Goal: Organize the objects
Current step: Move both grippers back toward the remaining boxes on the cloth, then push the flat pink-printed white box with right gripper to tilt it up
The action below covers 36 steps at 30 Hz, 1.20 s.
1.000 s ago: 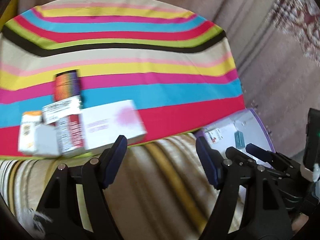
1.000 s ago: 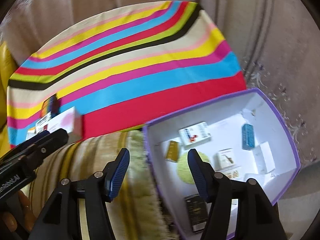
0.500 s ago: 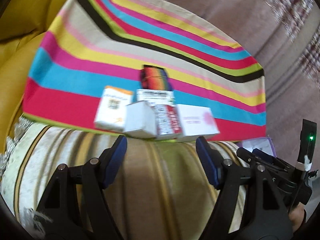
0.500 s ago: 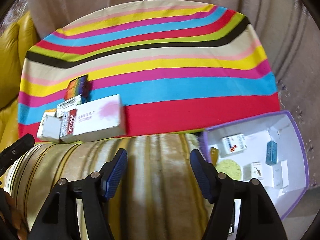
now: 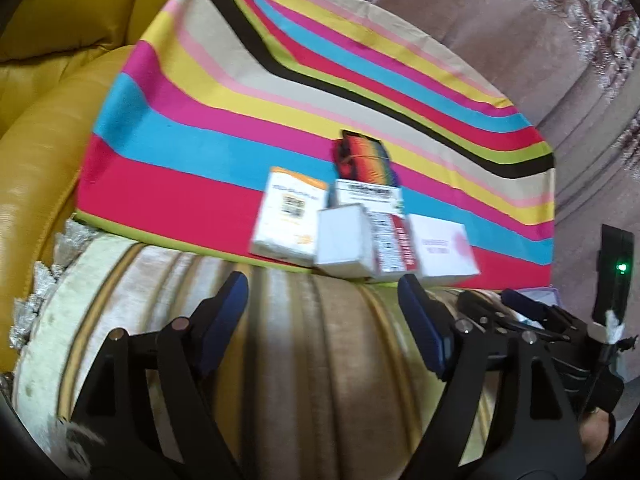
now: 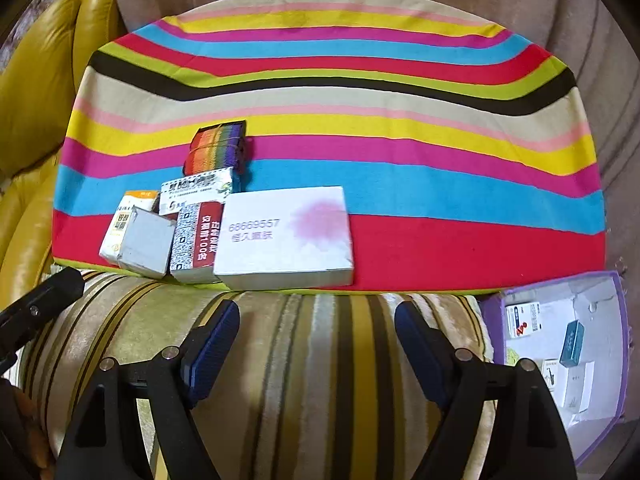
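Note:
Several small boxes sit in a cluster at the near edge of a striped cloth (image 6: 400, 152): a large white box with a pink blot (image 6: 286, 236), a red and white box (image 6: 198, 246), a grey-white box (image 6: 146, 246), an orange and white box (image 6: 124, 224), a white printed box (image 6: 196, 192) and a rainbow-striped box (image 6: 216, 152). The cluster also shows in the left wrist view (image 5: 360, 228). My right gripper (image 6: 316, 336) is open and empty, just short of the large white box. My left gripper (image 5: 324, 320) is open and empty, near the cluster.
A purple-rimmed box (image 6: 618, 380) holding several small packs stands low at the right. A striped velvet cushion (image 6: 300, 380) lies under both grippers. A yellow leather seat (image 5: 52, 120) is at the left. Brown upholstery (image 5: 480, 20) lies behind.
Both grippers have swung left, away from the purple-rimmed box and toward the cluster of boxes. Both stay open and empty.

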{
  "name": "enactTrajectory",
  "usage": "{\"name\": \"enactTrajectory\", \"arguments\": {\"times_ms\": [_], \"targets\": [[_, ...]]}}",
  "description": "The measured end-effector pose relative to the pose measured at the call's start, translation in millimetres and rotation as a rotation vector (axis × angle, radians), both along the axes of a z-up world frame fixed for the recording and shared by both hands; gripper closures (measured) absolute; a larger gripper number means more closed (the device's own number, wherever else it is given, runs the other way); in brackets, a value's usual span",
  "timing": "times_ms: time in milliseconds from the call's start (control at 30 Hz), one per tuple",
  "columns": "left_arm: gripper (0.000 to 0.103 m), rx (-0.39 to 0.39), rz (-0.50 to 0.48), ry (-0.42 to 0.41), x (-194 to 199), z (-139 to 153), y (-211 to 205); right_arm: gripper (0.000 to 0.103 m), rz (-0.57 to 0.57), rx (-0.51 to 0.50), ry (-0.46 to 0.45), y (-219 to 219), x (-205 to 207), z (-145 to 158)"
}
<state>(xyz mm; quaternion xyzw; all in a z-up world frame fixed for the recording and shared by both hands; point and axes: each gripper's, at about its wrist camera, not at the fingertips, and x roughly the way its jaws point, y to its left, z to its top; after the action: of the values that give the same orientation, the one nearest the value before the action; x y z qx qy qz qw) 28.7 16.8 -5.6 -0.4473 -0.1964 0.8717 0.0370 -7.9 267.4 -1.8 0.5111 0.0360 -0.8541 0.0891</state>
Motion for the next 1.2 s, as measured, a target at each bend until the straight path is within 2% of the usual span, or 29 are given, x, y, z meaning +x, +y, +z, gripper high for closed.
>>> {"name": "enactTrajectory", "arguments": {"times_ms": [300, 833, 1200], "targets": [[0.021, 0.014, 0.0, -0.032, -4, -8, -9, 0.02, 0.058, 0.0, -0.038, -15, -15, -8], [0.02, 0.028, 0.0, -0.03, -3, -10, -10, 0.019, 0.053, -0.009, -0.04, -22, -34, -11], [0.019, 0.024, 0.006, -0.035, -1, -9, -5, 0.015, 0.079, 0.037, -0.036, -33, -47, -14]]}}
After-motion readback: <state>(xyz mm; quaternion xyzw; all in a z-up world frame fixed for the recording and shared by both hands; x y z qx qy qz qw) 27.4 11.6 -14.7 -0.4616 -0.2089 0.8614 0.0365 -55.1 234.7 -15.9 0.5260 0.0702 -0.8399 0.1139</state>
